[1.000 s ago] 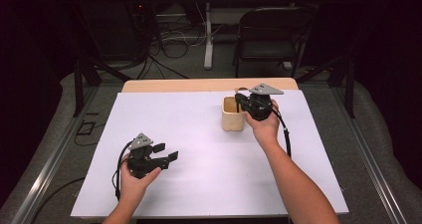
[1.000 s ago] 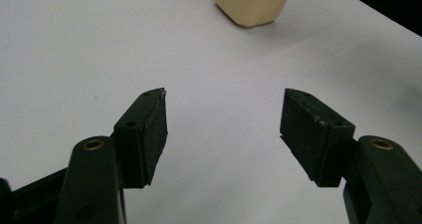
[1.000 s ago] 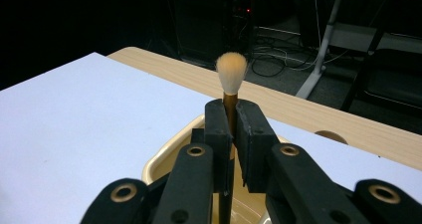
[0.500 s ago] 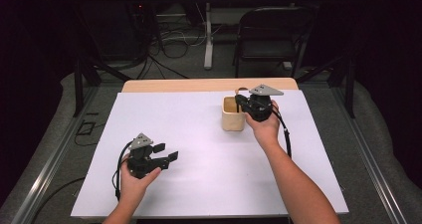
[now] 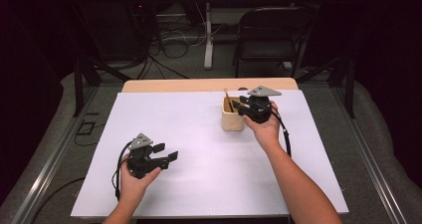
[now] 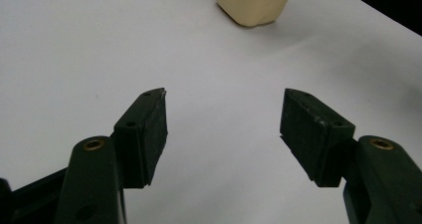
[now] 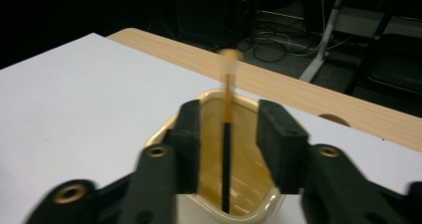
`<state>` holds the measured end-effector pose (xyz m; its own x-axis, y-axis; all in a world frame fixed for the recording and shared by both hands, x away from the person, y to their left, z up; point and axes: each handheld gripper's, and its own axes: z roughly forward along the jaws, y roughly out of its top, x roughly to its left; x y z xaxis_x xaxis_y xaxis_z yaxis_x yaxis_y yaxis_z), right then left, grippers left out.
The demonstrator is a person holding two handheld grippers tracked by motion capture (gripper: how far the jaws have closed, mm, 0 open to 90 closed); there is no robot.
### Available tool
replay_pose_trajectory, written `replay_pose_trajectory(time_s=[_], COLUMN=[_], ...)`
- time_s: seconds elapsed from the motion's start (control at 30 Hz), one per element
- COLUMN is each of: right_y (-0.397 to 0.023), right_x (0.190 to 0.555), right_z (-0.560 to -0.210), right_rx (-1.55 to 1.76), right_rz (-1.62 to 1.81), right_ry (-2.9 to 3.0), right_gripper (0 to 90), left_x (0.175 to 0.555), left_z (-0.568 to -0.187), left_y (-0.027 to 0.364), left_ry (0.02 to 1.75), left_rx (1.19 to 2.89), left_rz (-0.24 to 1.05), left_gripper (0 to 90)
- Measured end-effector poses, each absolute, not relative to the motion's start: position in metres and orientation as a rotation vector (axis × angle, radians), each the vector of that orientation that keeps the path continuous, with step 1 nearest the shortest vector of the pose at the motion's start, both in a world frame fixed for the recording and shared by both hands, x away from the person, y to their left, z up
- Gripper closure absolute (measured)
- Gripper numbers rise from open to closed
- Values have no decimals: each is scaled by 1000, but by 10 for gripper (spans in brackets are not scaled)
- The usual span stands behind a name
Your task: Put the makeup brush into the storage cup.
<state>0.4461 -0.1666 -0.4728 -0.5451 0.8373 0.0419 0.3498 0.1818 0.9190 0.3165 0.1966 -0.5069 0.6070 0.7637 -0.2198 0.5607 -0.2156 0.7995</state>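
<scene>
A cream cup (image 5: 232, 119) stands on the white sheet at the back right. A thin stick (image 5: 227, 99), black below and wooden above, stands in it and leans on the rim. My right gripper (image 5: 241, 106) hovers over the cup's right edge; its jaws have just been opening. In the right gripper view the stick (image 7: 228, 92) rises between the jaws of this gripper (image 7: 228, 134), untouched by either pad, above the cup (image 7: 211, 157). My left gripper (image 5: 168, 153) rests open and holding nothing at the front left (image 6: 224, 129), pointing toward the cup (image 6: 255, 2).
The white sheet (image 5: 199, 149) covers most of the wooden table (image 5: 174, 85). Beyond the table's far edge stand a folding chair (image 5: 271, 35), a table leg and loose cables on the floor. A metal rail (image 5: 45, 164) runs along the left side.
The right gripper's jaws have parted, and the stick now stands free in the cup. Neither hand has shifted.
</scene>
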Motion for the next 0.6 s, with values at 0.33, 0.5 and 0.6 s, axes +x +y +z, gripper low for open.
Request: replay_pose_trajectory(time_s=[0.33, 0.5, 0.6], right_y=[-165, -162, -160], right_x=[445, 443, 441], right_z=[-472, -471, -470], right_rx=[1123, 1111, 1110], right_rz=[1306, 1302, 1309], right_ry=[1992, 1996, 2000], right_gripper=[347, 320, 312], left_x=[316, 316, 316], left_z=[-507, -507, -506], left_y=[197, 198, 198], left_ry=[1064, 1065, 1065], left_rx=[1898, 1894, 1896], left_rz=[275, 279, 279], left_gripper=[354, 354, 354])
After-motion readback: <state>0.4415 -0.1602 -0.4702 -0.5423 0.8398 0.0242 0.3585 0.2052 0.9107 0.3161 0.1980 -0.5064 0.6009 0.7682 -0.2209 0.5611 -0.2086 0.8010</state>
